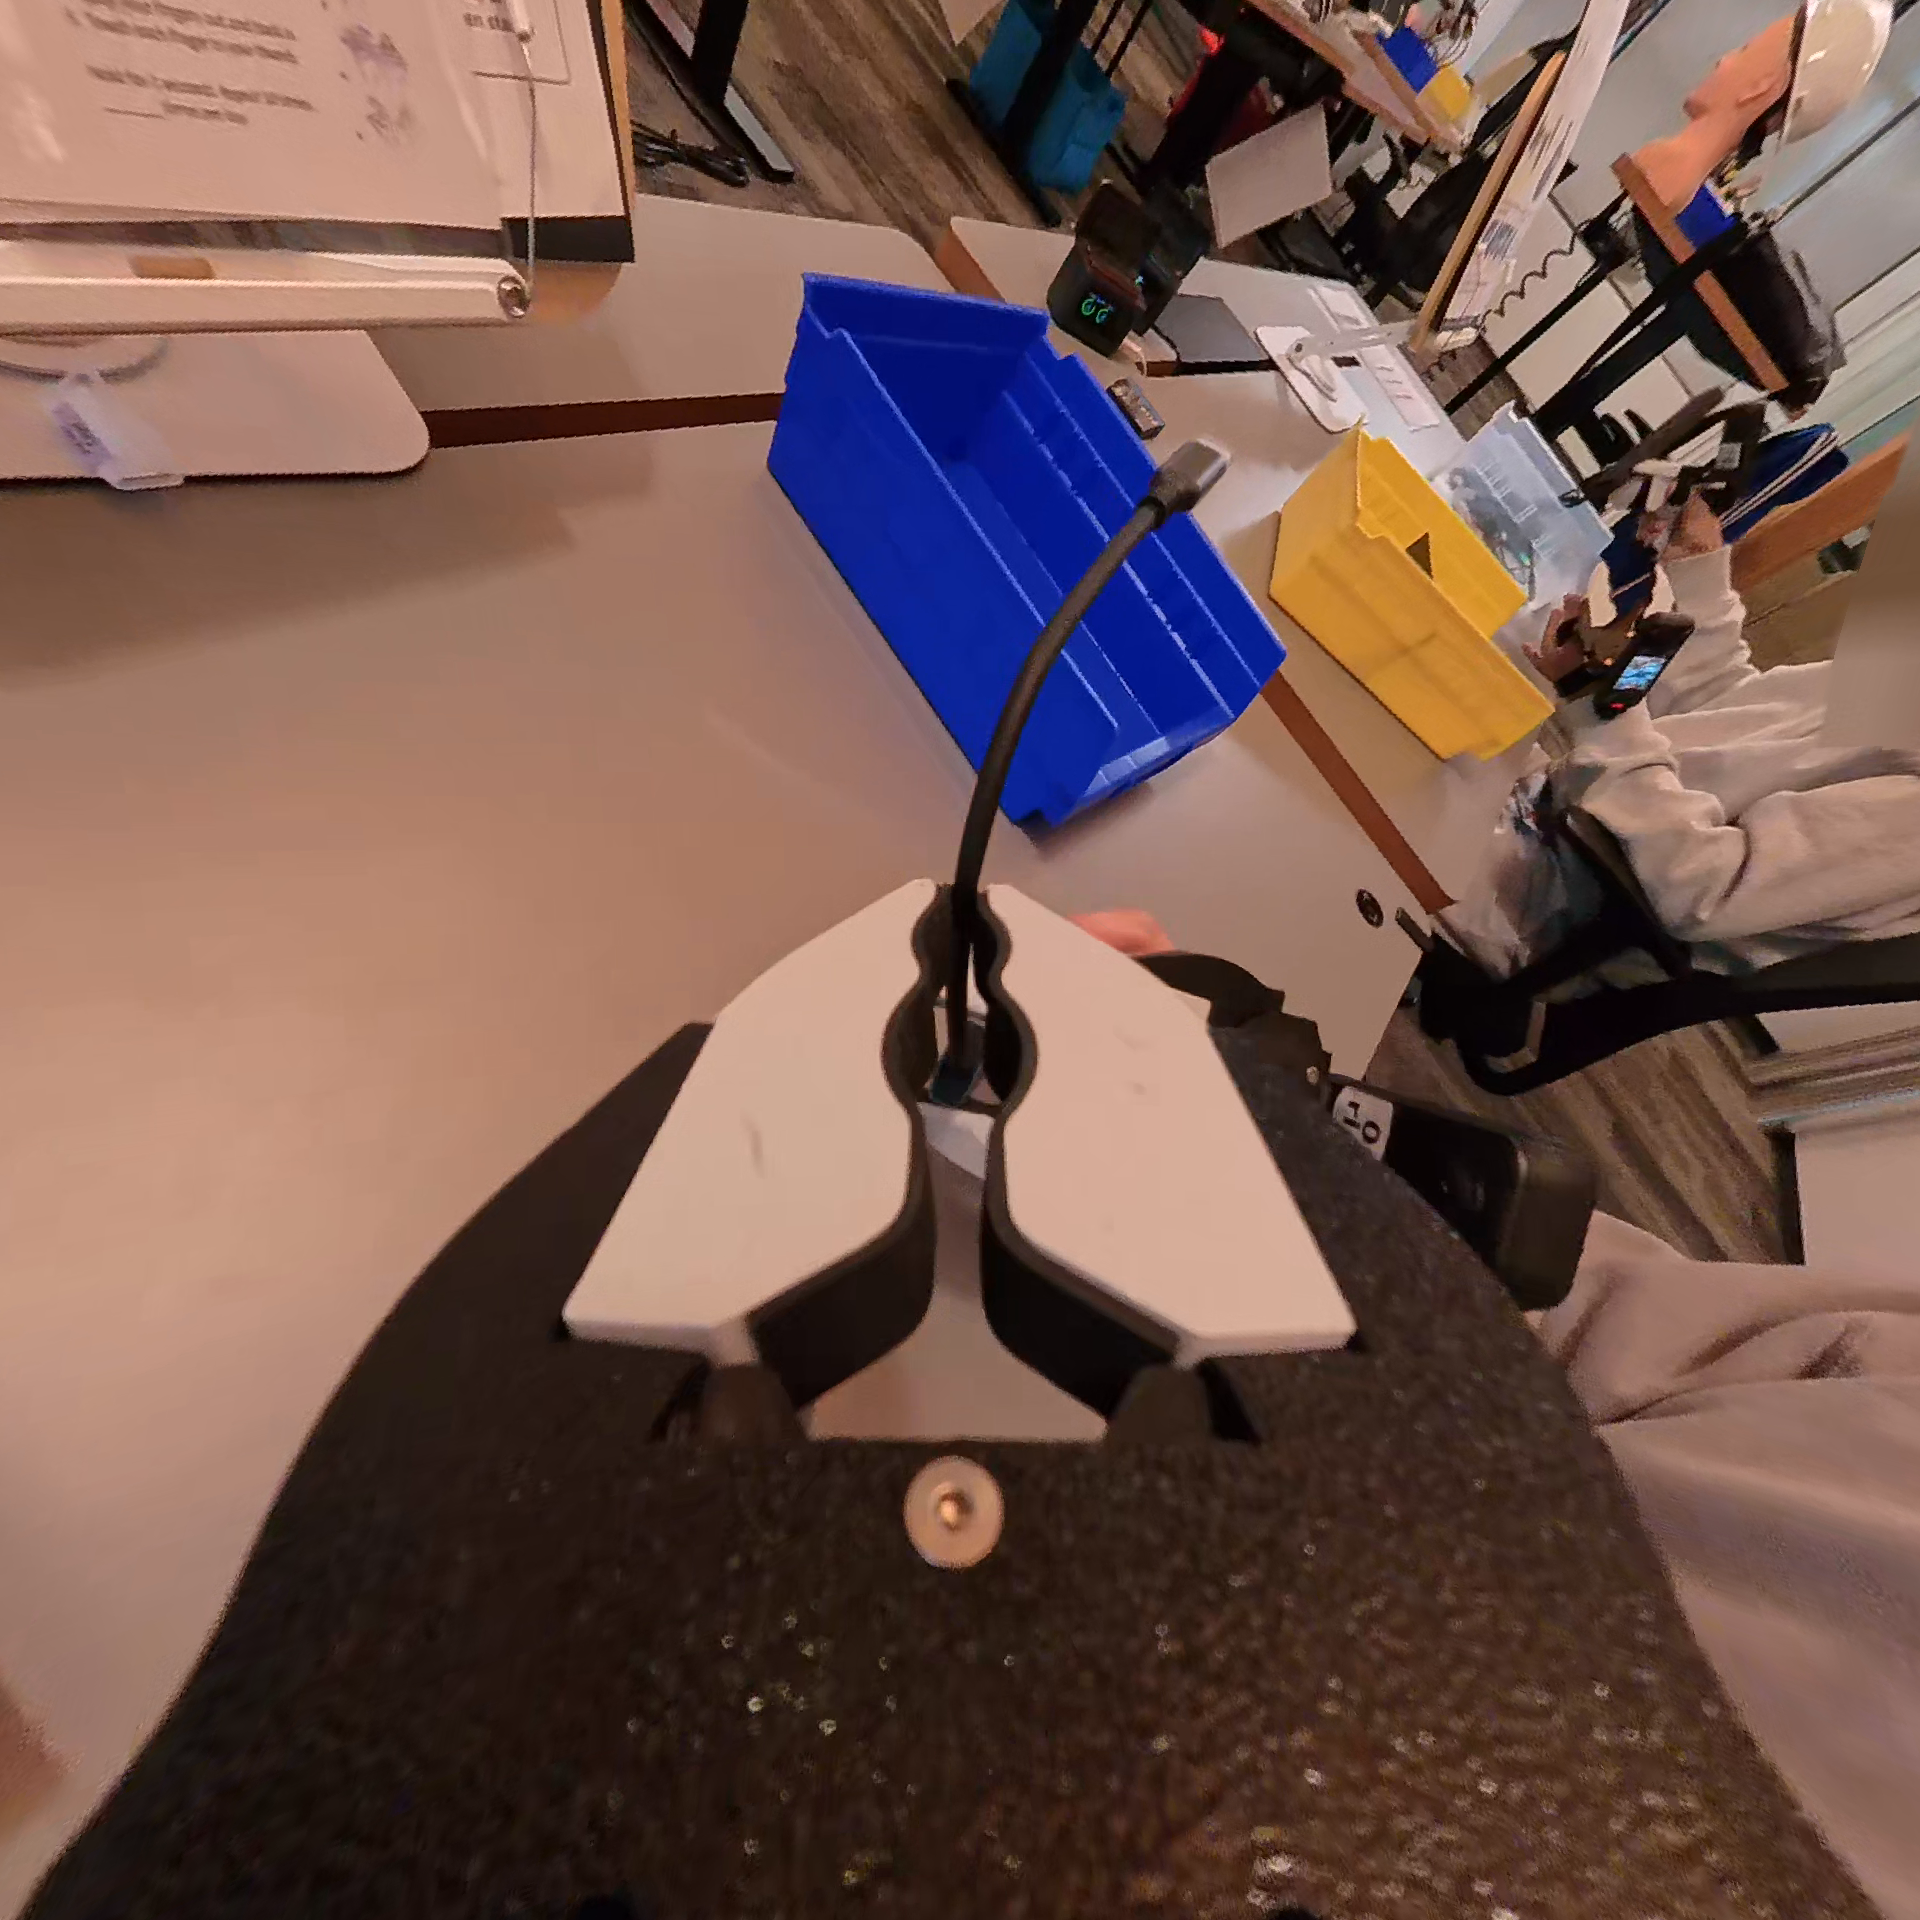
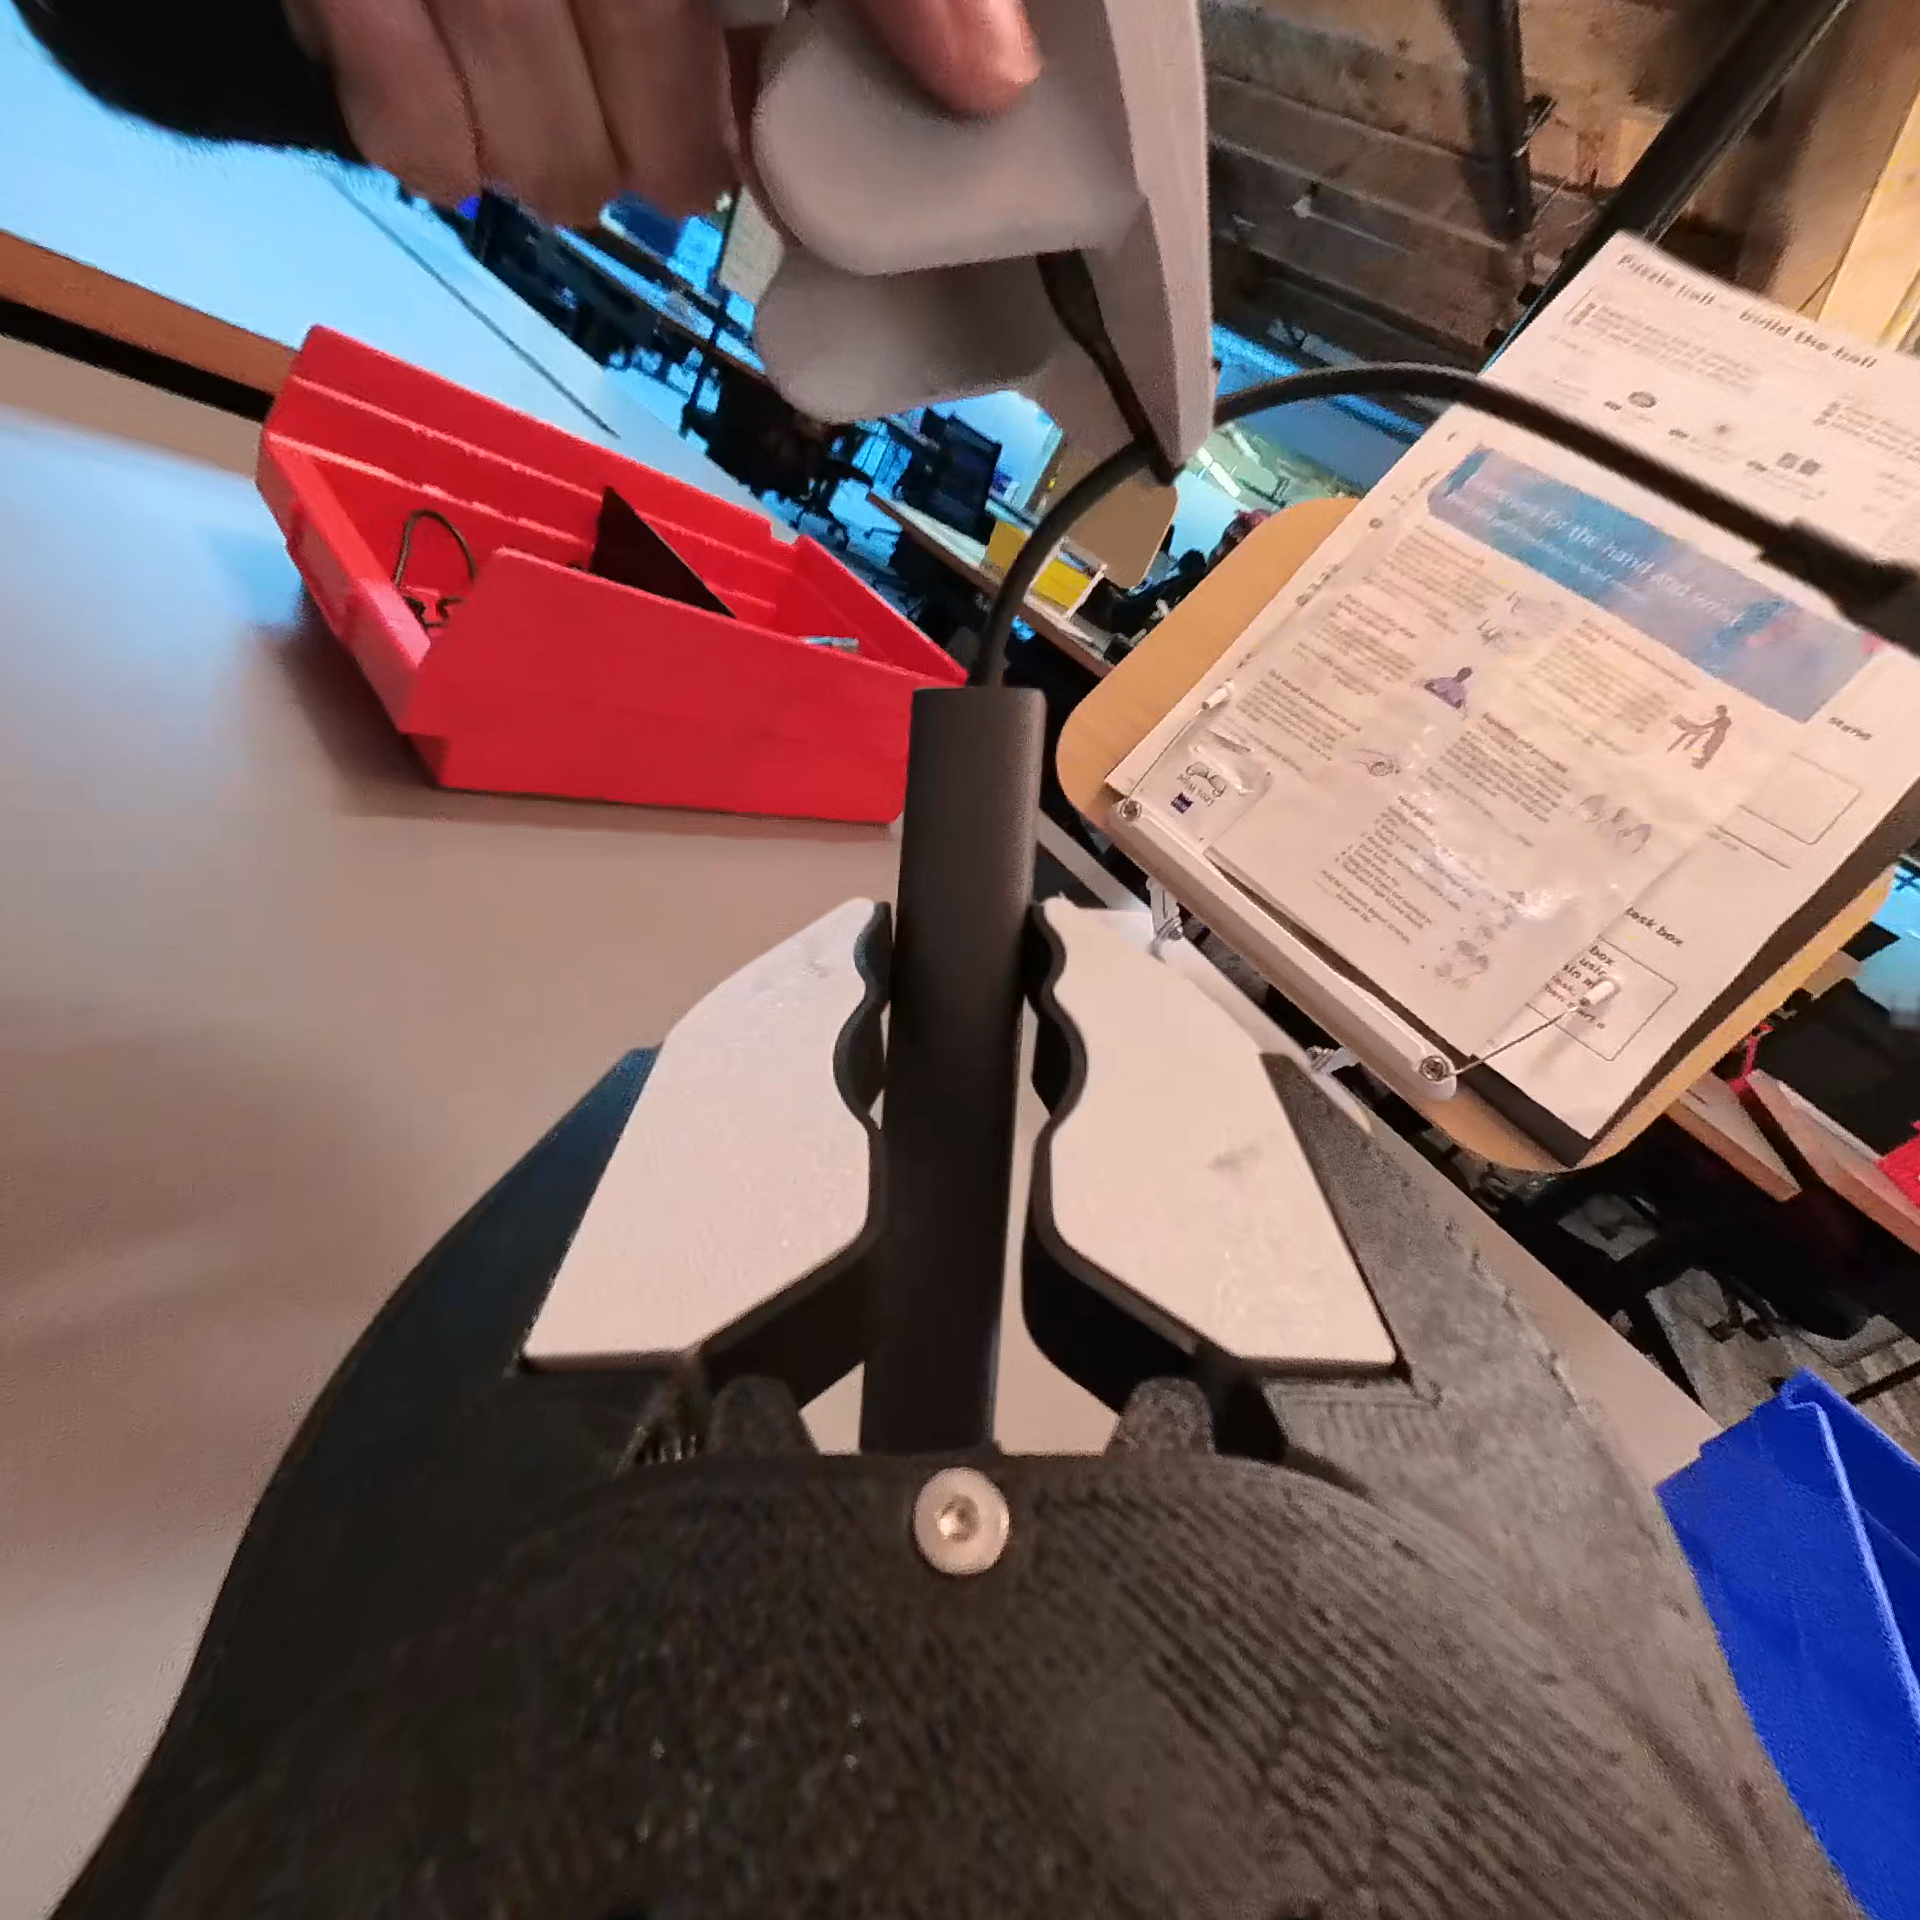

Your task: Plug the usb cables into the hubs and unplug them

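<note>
My right gripper (image 2: 961,925) is shut on a long black usb hub (image 2: 961,1039) that points away from me above the table. The hub's black cable (image 2: 1351,379) leaves its far end, curves up and runs right to a blurred plug (image 2: 1849,577). My left gripper (image 2: 1153,457) comes down from above, held by a hand, and pinches that cable. In the left wrist view the left gripper (image 1: 961,914) is shut on the cable (image 1: 1023,707), which arcs up to a free grey plug (image 1: 1195,468). That plug sits in no port.
A blue bin (image 1: 997,540) stands on the grey table (image 1: 416,831), with a yellow bin (image 1: 1392,613) and a seated person (image 1: 1714,790) to the right. A red bin (image 2: 561,644) holding small parts is on the left. A document stand (image 2: 1507,790) is on the right. There is about 8 centimetres between the tips of the two grippers.
</note>
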`<state>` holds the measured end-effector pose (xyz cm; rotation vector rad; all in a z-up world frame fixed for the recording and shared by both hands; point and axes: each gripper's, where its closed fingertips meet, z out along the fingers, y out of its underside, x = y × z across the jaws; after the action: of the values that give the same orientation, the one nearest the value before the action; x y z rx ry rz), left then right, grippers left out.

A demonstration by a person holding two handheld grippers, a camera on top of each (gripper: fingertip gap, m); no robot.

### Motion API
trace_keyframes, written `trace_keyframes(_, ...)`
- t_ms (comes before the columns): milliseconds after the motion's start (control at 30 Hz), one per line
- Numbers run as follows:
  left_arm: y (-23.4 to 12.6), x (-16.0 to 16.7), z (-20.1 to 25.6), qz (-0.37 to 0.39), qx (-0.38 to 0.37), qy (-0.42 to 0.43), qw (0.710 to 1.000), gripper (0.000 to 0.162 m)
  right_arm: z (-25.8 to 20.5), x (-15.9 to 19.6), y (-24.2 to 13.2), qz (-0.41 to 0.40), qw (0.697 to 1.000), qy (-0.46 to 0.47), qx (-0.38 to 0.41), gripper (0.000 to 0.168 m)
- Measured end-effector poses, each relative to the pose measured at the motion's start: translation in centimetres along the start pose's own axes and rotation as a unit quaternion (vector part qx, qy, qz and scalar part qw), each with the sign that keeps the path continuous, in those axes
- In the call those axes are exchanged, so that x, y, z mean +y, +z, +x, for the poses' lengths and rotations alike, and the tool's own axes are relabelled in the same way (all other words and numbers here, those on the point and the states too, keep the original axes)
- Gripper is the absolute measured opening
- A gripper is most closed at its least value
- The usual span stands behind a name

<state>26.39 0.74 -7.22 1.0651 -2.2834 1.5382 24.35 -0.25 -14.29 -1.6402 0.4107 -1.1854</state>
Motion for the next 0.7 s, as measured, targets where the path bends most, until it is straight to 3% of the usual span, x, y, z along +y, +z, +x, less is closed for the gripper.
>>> trace_keyframes(100, 0.3, 0.1, 0.4, 0.0, 0.001, 0.032, 0.999, 0.003, 0.1, 0.3, -0.3, -0.005, 0.999, 0.03, -0.017, 0.024)
trace_keyframes(167, 0.6, -0.3, 1.8, 0.022, 0.027, 0.055, 0.998, 0.004, -0.1, -0.4, -0.5, 0.026, 0.993, 0.108, -0.048, 0.025)
trace_keyframes(200, 0.6, -0.5, 2.0, 0.036, 0.021, 0.063, 0.997, 0.019, -0.1, -1.1, -0.8, 0.053, 0.98, 0.177, -0.071, 0.024)
trace_keyframes(267, 0.6, -0.2, 2.1, 0.059, 0.002, 0.094, 0.994, 0.041, 1.9, -2.3, -1.5, 0.117, 0.928, 0.342, -0.086, 0.024)
trace_keyframes(333, 0.6, 1.3, 2.7, 0.086, 0.008, 0.134, 0.987, 0.063, 4.4, -3.0, -2.5, 0.18, 0.857, 0.471, -0.102, 0.024)
trace_keyframes(433, 1.8, 5.2, 3.1, 0.106, -0.016, 0.21, 0.972, 0.057, 7.0, -3.1, -3.9, 0.235, 0.797, 0.549, -0.087, 0.024)
trace_keyframes(533, 3.8, 8.2, 3.9, 0.142, -0.072, 0.313, 0.936, 0.054, 7.3, -4.1, -4.6, 0.274, 0.738, 0.607, -0.109, 0.024)
trace_keyframes(600, 5.1, 9.5, 5.3, 0.165, -0.086, 0.369, 0.911, 0.048, 7.1, -4.6, -4.6, 0.289, 0.699, 0.642, -0.124, 0.024)
trace_keyframes(700, 5.2, 9.3, 5.4, 0.206, -0.167, 0.419, 0.868, 0.035, 6.4, -4.8, -4.6, 0.292, 0.661, 0.676, -0.146, 0.024)
